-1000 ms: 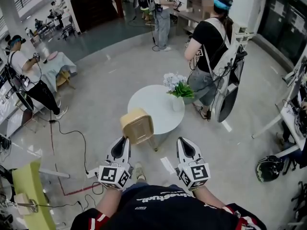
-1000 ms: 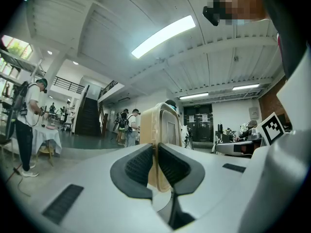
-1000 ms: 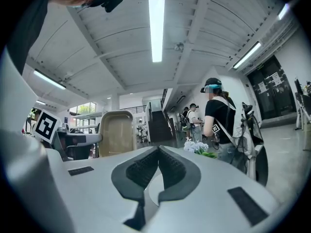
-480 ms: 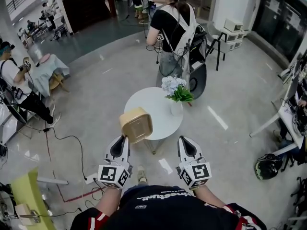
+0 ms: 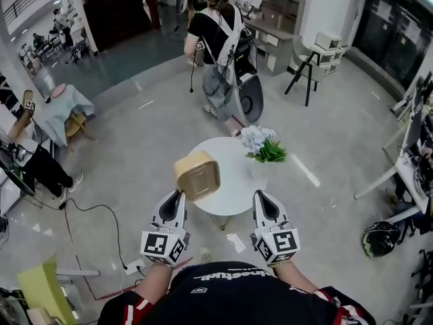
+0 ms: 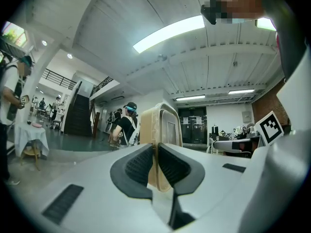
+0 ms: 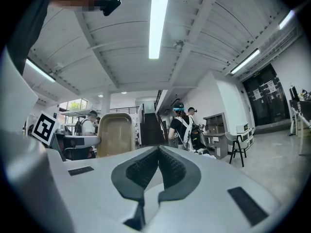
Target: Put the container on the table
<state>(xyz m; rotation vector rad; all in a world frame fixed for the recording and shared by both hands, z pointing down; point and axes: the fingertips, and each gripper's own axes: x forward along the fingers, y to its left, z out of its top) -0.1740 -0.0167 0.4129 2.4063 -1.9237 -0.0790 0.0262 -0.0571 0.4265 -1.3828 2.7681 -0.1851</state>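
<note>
A tan lidded container (image 5: 197,175) stands on edge, gripped by its rim in my left gripper (image 5: 177,195), which is shut on it. In the left gripper view the container (image 6: 164,127) rises upright from between the pressed pads (image 6: 141,165). It hangs over the near left edge of the round white table (image 5: 233,185). My right gripper (image 5: 260,196) is held level beside it, to the right, shut with nothing between its jaws. The right gripper view shows the closed gripper (image 7: 158,155) and the container (image 7: 115,132) off to its left.
A white vase of flowers (image 5: 262,146) stands on the table's right side. A person with a backpack (image 5: 218,36) stands beyond the table. A cable (image 5: 101,205) lies on the floor at left, a helmet (image 5: 377,237) at right, a stool (image 5: 308,70) farther back.
Both grippers and the held container have advanced toward the table, so the container now hangs over its near edge. The person with the backpack has walked farther away, to the left.
</note>
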